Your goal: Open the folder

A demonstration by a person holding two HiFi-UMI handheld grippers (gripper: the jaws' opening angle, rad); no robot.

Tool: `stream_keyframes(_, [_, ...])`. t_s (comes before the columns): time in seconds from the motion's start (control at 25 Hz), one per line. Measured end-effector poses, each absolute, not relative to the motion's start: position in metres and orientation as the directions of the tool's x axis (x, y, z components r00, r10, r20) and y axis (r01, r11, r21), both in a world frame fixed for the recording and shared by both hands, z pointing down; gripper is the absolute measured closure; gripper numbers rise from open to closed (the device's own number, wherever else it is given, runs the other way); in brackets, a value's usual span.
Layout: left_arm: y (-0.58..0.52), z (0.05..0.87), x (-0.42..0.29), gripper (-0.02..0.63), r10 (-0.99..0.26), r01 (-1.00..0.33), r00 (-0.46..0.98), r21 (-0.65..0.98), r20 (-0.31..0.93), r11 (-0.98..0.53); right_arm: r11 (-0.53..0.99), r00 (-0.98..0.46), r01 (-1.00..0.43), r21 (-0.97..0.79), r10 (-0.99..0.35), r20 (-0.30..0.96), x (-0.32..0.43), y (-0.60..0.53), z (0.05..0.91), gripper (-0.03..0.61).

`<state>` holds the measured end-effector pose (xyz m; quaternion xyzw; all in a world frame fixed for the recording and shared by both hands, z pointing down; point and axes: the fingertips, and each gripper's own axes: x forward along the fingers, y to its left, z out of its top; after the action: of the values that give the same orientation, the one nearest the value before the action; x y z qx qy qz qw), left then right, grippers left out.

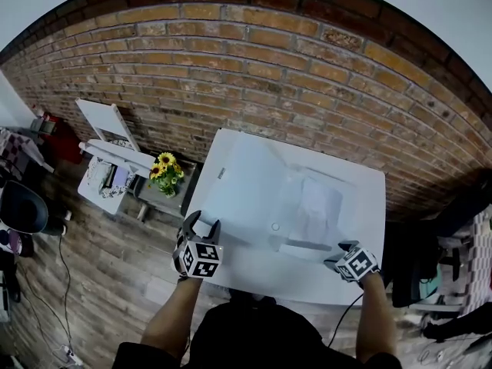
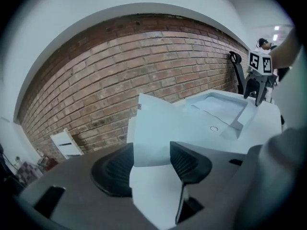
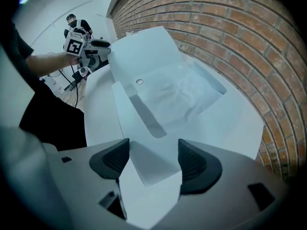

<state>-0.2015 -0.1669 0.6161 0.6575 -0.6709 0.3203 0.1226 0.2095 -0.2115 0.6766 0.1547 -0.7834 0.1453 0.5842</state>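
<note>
We see the folder (image 1: 288,206) lying on the white counter (image 1: 367,206) by the brick wall (image 1: 254,75), w/ papers (image 1: 321,202) showing thru. Its L cover (image 1: 238,179) is tilted up off the counter, snap button (image 1: 275,226) near the fold. L hand-held gripper (image 1: 203,221) is at the cover's near edge: jaws partly apart, sheet across the gap, no pinch that we can see. R hand-held gripper (image 1: 337,254) points down over the folder's near R corner, jaws wide apart, clamping nothing.
</note>
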Motion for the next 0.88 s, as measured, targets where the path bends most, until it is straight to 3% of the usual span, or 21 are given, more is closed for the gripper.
stream_keyframes(0.16, [-0.153, 0.620, -0.176, 0.370, -0.779, -0.971, -0.083, -0.228, 0.622, -0.078, 0.881, -0.286, -0.471, -0.039, -0.111, 0.952, 0.240, -0.220, 0.677, 0.250])
stream_keyframes(0.4, [-0.126, 0.668, -0.143, 0.373, -0.640, -0.961, -0.060, -0.218, 0.766, -0.171, 0.834, -0.319, -0.551, -0.017, -0.192, 0.928, 0.284, -0.229, 0.674, 0.267])
stream_keyframes(0.52, [-0.120, 0.687, -0.129, 0.470, -0.597, -0.944, -0.066, -0.244, 0.800, -0.223, 0.825, -0.336, -0.565, -0.004, -0.226, 0.914, 0.291, -0.229, 0.673, 0.267])
stream_keyframes(0.72, [-0.128, 0.676, -0.130, 0.486, -0.639, -0.975, -0.048, -0.175, 0.768, -0.137, 0.806, -0.333, -0.588, 0.065, -0.314, 0.889, 0.285, -0.230, 0.666, 0.276])
stream_keyframes(0.88, [-0.135, 0.644, -0.130, 0.485, -0.730, -0.995, 0.031, -0.051, 0.683, -0.090, 0.755, -0.412, -0.655, 0.018, -0.378, 0.829, 0.267, -0.225, 0.640, 0.308])
